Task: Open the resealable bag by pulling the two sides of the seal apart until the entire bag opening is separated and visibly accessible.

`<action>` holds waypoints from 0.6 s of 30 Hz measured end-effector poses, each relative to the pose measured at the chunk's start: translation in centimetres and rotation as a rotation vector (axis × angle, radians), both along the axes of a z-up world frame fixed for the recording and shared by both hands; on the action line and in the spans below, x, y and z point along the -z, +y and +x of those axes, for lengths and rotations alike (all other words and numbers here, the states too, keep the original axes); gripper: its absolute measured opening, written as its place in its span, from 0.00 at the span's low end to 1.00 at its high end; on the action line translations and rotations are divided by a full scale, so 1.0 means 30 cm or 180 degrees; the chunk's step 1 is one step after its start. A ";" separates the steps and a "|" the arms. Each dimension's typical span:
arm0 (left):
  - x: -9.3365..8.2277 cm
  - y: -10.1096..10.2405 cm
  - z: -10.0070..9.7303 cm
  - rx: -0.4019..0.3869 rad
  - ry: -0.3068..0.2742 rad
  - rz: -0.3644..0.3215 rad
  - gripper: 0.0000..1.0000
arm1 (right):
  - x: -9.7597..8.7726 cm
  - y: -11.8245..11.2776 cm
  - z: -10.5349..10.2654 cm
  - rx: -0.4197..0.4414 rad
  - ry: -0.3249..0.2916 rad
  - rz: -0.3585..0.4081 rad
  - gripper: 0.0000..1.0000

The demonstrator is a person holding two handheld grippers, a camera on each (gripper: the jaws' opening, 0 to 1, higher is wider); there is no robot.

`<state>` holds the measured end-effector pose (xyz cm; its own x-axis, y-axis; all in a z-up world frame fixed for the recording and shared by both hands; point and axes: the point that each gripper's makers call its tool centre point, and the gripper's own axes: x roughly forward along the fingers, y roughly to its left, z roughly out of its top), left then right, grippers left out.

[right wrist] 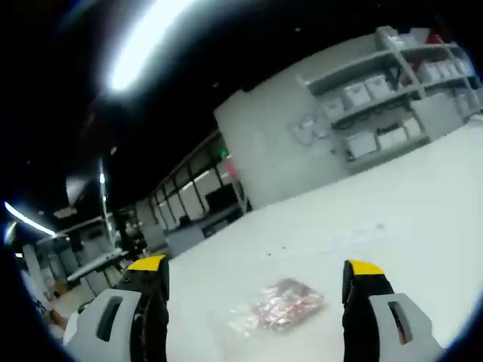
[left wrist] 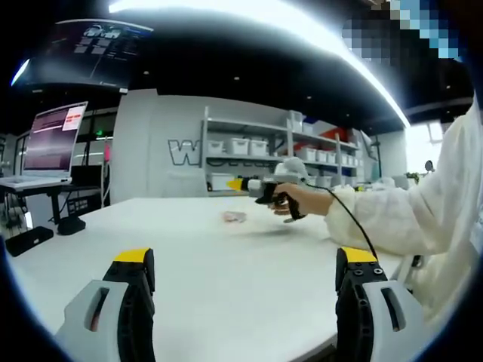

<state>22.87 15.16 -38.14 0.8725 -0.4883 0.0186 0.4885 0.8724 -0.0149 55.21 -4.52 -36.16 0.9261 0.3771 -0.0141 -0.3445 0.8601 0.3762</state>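
Table [left wrist: 226,264] stretches white and broad under both of your grippers, and the resealable bag [right wrist: 275,308] lies flat on it, a clear pouch with a pinkish-red mass inside. In the right gripper view it sits just ahead of your right gripper [right wrist: 256,302], between the lines of the two yellow-tipped jaws, which stand spread wide and grip nothing. Whether the bag's seal is shut or parted is too blurred to tell.

In the left gripper view the bag [left wrist: 235,217] shows as a small pale-pink patch well out on the tabletop, well apart from your left gripper [left wrist: 245,264]. Its jaws are also spread wide with bare table between them. In that same view your right gripper [left wrist: 264,188] comes in from the right, held in your hand [left wrist: 290,200] above the table just beside the bag, with a black cable running back along your white sleeve [left wrist: 400,219].

Nothing lies on the table between either gripper and the bag. Around you, a laptop [left wrist: 49,147] with a lit screen stands on a dark side desk at the left of the left gripper view, and a dark flat object [left wrist: 29,240] rests near the table's left edge. Behind the table a grey shelving unit [left wrist: 279,154] carries rows of white bins against a pale wall with large lettering; the same shelving [right wrist: 392,90] appears tilted in the right gripper view. A bright strip light [left wrist: 264,19] runs across the dark ceiling.
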 end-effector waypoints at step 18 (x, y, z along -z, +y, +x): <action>-0.004 -0.022 -0.012 0.0043 -0.0007 0.0005 0.99 | -0.005 0.045 -0.083 -0.0245 -0.0121 -0.0334 0.96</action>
<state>22.51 14.49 -38.02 0.8658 -0.5001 0.0199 0.5003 0.8657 -0.0125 52.73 -3.16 -36.00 0.8951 0.4454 -0.0226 -0.4233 0.8645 0.2709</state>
